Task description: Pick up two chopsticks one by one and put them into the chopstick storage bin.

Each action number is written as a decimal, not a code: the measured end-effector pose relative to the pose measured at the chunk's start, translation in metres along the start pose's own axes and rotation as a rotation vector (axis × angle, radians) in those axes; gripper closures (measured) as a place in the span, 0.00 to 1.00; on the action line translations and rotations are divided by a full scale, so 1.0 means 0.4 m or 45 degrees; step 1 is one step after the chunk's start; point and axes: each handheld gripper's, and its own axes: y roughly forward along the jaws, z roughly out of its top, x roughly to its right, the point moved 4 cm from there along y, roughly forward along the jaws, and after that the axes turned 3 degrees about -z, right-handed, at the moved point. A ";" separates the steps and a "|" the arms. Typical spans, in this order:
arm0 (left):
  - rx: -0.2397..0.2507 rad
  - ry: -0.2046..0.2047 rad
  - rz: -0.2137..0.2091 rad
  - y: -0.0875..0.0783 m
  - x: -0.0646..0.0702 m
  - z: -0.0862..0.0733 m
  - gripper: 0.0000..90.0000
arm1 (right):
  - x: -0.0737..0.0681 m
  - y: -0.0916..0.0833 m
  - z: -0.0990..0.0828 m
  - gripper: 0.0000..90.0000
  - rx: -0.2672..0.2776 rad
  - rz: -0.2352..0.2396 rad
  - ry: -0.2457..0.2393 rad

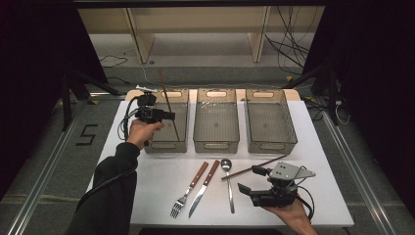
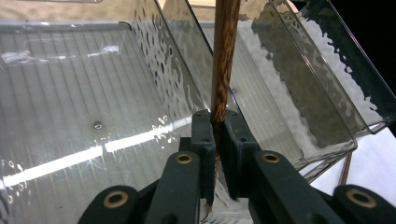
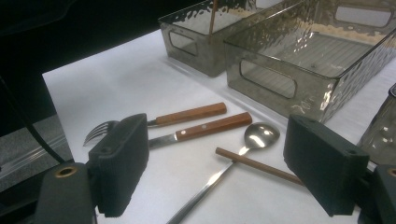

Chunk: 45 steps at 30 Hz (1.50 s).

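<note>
White surface (image 1: 147,186) under dim light, three clear bins in a row at its far edge. Left gripper (image 1: 169,116) clamped on a brown chopstick (image 1: 167,100), held over the left bin (image 1: 179,146), long axis steeply tilted, lower end down inside. Right gripper (image 1: 243,188) spread apart, empty, near the second chopstick (image 1: 254,167), lying across the spoon (image 1: 228,183), beside knife (image 1: 205,188) and fork (image 1: 188,190).

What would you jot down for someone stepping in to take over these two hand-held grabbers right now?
Left gripper: shut on a wooden chopstick, held over the left bin.
Right gripper: open, holding nothing, hovering over the second chopstick on the table.
Done: no cutlery lies in a bin yet.
Left: probably drop the held chopstick; then the second one, the fork, knife and spoon, likely sorted into the three bins.
</note>
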 end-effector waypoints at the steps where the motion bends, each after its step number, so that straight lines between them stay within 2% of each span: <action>1: -0.004 -0.004 0.000 0.003 0.000 -0.002 0.93 | 0.000 0.000 0.000 0.26 0.001 -0.001 0.001; 29: -0.090 -0.060 0.003 0.050 -0.023 -0.046 0.90 | -0.002 0.002 -0.001 0.26 -0.005 0.011 -0.012; 31: -0.090 -0.066 0.006 0.051 -0.024 -0.047 0.86 | -0.002 0.002 -0.001 0.26 -0.005 0.011 -0.011; 34: -0.089 -0.082 0.031 0.048 -0.029 -0.046 0.69 | -0.002 0.002 -0.001 0.26 -0.004 0.011 -0.013; 35: -0.069 -0.095 0.063 0.041 -0.031 -0.042 0.62 | -0.002 0.002 -0.001 0.26 -0.005 0.011 -0.012; 37: -0.074 -0.091 0.076 0.036 -0.031 -0.040 0.50 | -0.002 0.002 -0.001 0.26 -0.005 0.013 -0.012; 39: -0.074 -0.094 0.072 0.029 -0.027 -0.037 0.49 | -0.002 0.003 -0.001 0.26 -0.007 0.014 -0.012; 41: -0.087 -0.077 0.073 0.022 -0.024 -0.036 0.43 | -0.003 0.003 -0.002 0.26 -0.010 0.015 -0.011; 45: -0.067 -0.060 0.057 0.008 -0.009 -0.036 0.34 | -0.004 0.004 -0.002 0.26 -0.012 0.015 -0.012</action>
